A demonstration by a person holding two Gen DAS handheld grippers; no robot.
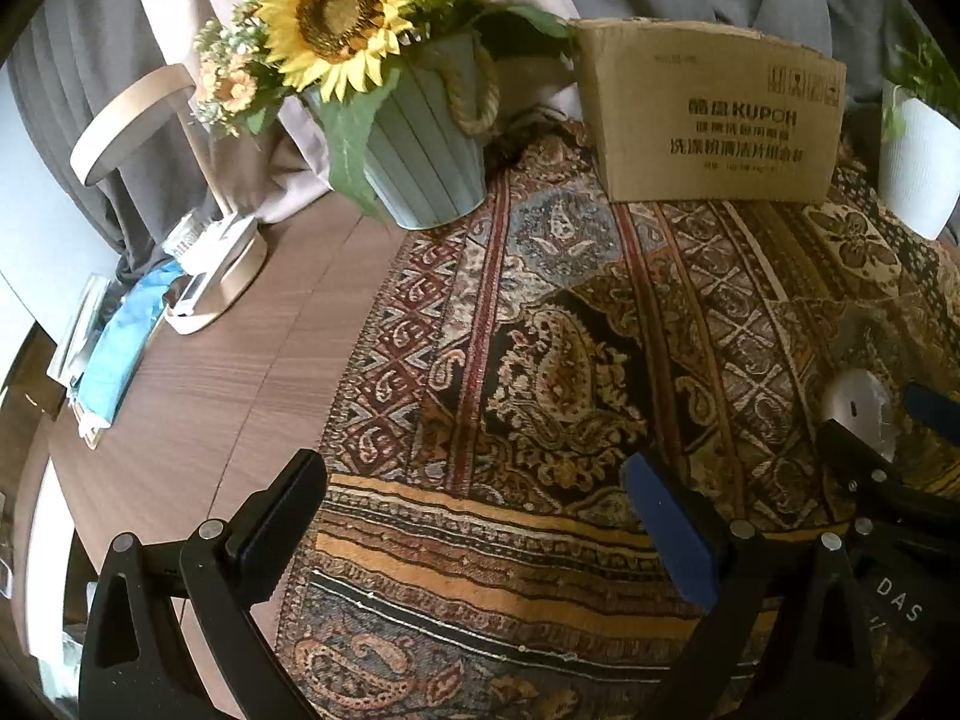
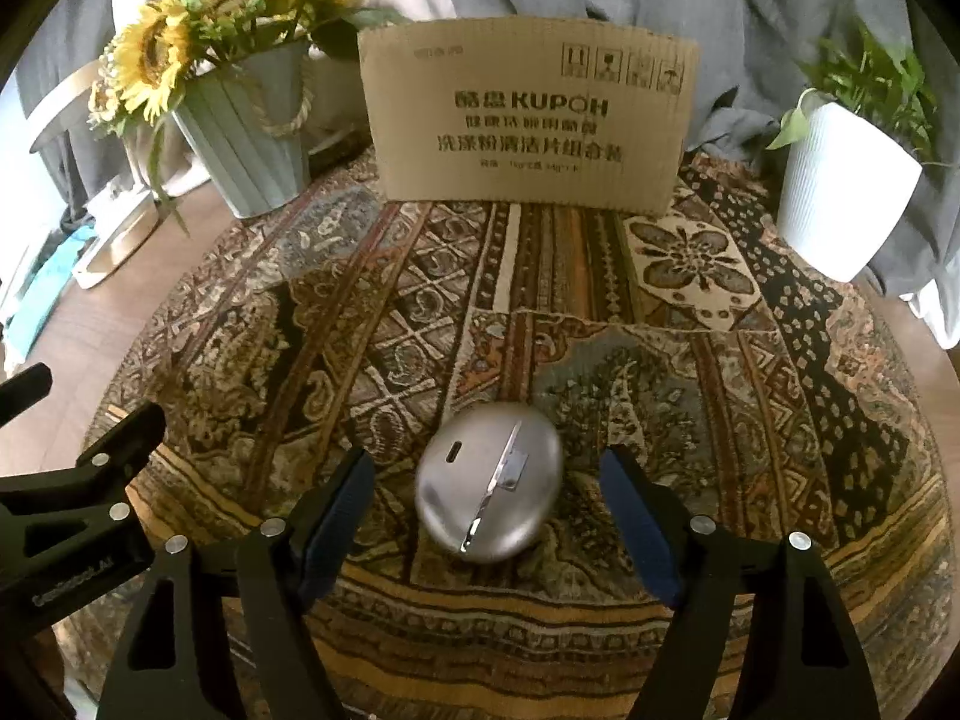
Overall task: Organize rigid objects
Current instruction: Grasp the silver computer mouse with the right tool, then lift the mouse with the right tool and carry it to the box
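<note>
Barely started: silver oval case [image 2: 489, 483] lies on patterned cloth [image 2: 540, 276], between wide-spread right gripper [image 2: 486, 504] fingers, ungrasped. Left gripper [image 1: 474, 516] wide, empty. Cardboard box [image 2: 528, 120] well apart behind.

A wooden table [image 1: 198, 384] is covered by a patterned cloth [image 2: 420, 324]. On the cloth are set a cardboard box [image 2: 528, 120], a sunflower bucket [image 2: 252, 138], a white plant pot [image 2: 840, 198] and a silver oval case [image 2: 489, 480]. A lamp base [image 1: 222, 294] and blue cloth [image 1: 120, 348] are seen on the bare wood.
</note>
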